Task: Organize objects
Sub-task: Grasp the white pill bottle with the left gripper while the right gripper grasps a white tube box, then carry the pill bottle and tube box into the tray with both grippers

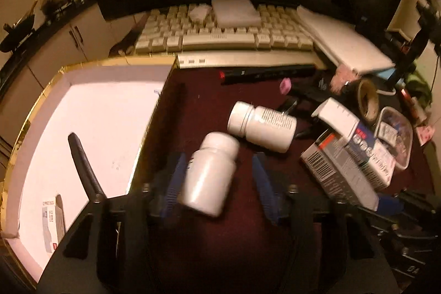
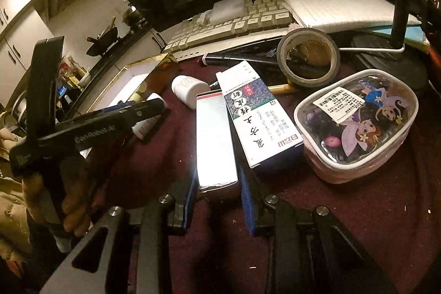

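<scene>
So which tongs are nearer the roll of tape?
Right. The right tongs sit around a silver box, with the tape roll just beyond it. The left tongs are farther off, around a white bottle.

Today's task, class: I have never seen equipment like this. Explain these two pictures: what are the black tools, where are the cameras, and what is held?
There is no robot: a person holds a two-jawed hand tool in each hand, with a camera looking along the jaws. The left camera shows the left gripper open around a white bottle, a second bottle beyond, and a gold-edged white box at left. The right camera shows the right gripper shut on a silver box, beside a printed carton, tape roll and cartoon pouch, on a dark red surface near a keyboard.
</scene>
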`<state>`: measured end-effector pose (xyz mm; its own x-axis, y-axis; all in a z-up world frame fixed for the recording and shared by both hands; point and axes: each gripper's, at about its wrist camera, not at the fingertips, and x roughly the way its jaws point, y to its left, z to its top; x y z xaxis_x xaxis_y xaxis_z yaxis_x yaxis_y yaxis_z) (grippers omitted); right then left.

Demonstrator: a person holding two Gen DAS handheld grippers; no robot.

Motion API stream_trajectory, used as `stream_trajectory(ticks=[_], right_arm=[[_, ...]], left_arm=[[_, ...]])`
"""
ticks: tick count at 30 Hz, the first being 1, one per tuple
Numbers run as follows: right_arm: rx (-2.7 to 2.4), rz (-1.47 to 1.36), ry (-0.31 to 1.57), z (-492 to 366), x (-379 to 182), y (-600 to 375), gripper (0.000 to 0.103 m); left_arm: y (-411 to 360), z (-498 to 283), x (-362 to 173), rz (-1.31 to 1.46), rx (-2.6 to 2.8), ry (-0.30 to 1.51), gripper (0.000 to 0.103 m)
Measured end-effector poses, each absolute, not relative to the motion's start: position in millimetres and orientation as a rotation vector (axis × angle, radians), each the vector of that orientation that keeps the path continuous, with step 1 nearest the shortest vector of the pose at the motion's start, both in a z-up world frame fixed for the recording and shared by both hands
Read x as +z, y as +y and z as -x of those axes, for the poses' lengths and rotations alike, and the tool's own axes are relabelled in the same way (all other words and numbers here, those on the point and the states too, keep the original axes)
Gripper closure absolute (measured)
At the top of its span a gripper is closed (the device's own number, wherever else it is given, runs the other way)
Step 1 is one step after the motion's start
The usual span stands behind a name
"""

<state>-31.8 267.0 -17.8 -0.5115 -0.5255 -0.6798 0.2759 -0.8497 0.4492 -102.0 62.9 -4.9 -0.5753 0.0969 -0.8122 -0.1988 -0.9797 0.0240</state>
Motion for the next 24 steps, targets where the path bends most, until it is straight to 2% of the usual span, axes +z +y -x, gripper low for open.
stream_trajectory(ticks=[1, 7, 9, 10, 11, 14, 17, 19, 22, 24], right_arm=[[-2.348, -1.197, -0.402, 30, -18, 268, 0.073], [-2.280, -1.175, -0.419, 28, -17, 267, 0.072], [-2.298, -1.145, -0.394, 25, -10, 263, 0.062], [-2.306, -1.131, -0.382, 25, -7, 260, 0.052], [-2.315, -1.116, -0.368, 24, -4, 257, 0.050], [-2.322, -1.095, -0.325, 28, 4, 245, 0.050], [-2.380, -1.146, -0.198, 36, 3, 226, 0.050], [-2.388, -1.188, -0.166, 41, -3, 222, 0.051], [-2.414, -1.231, -0.171, 41, -9, 226, 0.074], [-2.400, -1.250, -0.202, 36, -11, 231, 0.077]], left_arm=[[60, 103, -8, 1.374, 2.617, 0.132, 0.066], [63, 86, -8, 1.362, 2.617, 0.144, 0.066], [62, 74, -6, 1.367, 2.606, 0.117, 0.066], [63, 68, -5, 1.369, 2.600, 0.104, 0.066], [63, 60, -5, 1.374, 2.591, 0.097, 0.066], [60, 36, 0, 1.354, 2.585, 0.057, 0.066], [49, 24, 8, 1.314, 2.600, -0.044, 0.066], [44, 19, 10, 1.286, 2.609, -0.087, 0.066], [42, 16, 6, 1.283, 2.614, -0.114, 0.066], [41, 15, 2, 1.290, 2.598, -0.152, 0.066]])
